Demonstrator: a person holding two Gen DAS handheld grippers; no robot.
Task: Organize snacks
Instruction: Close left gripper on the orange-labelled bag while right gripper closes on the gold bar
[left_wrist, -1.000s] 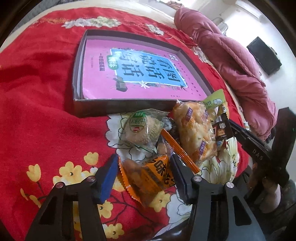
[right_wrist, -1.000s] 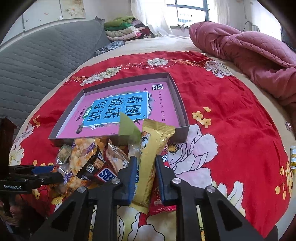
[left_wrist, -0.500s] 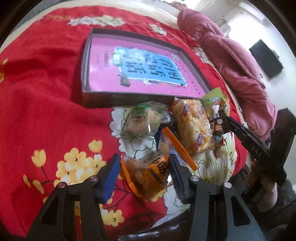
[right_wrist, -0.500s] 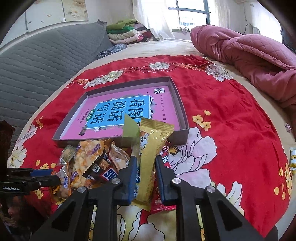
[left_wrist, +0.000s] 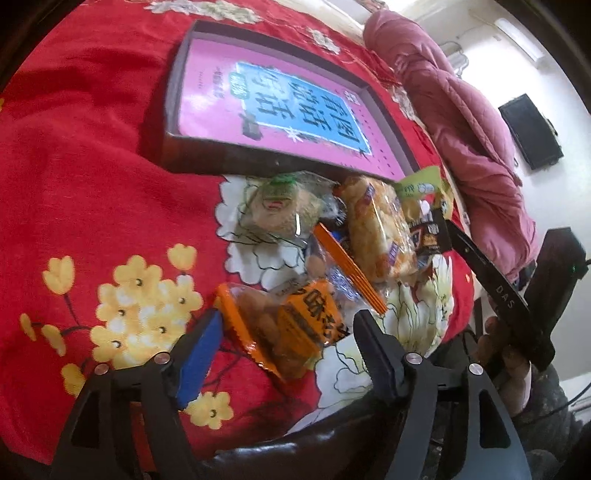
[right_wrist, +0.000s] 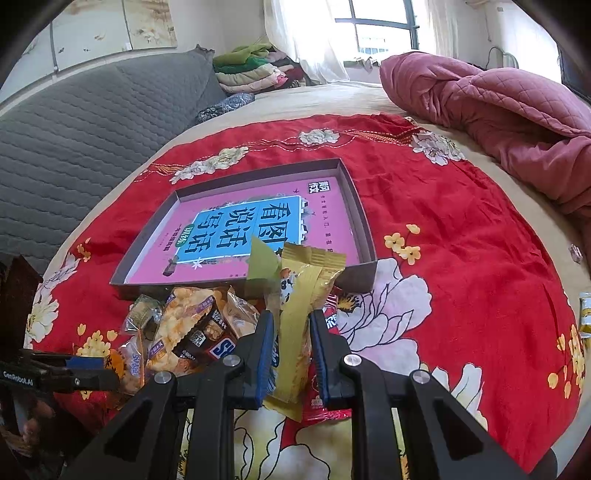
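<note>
Left wrist view: left gripper (left_wrist: 286, 338) fingers just spread, clear of the orange snack packet (left_wrist: 284, 328) lying between them on the red bedspread (left_wrist: 74, 184); overlapping snack pile (left_wrist: 354, 236) partly hidden. Shallow box (left_wrist: 221, 162) holds a pink book (left_wrist: 273, 99).

Right wrist view: right gripper (right_wrist: 291, 325) fingers pinch the yellow snack bar (right_wrist: 299, 314), lower end hidden; box (right_wrist: 354, 206) behind.

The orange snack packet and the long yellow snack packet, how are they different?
The orange snack packet is short and chunky; the yellow snack packet is long and thin. The orange one lies on the red cloth between the open jaws of the left hand-held gripper, which have just been opening. The yellow one is pinched in the shut right hand-held gripper, its far end tilted up. Both are outside the box.
</note>
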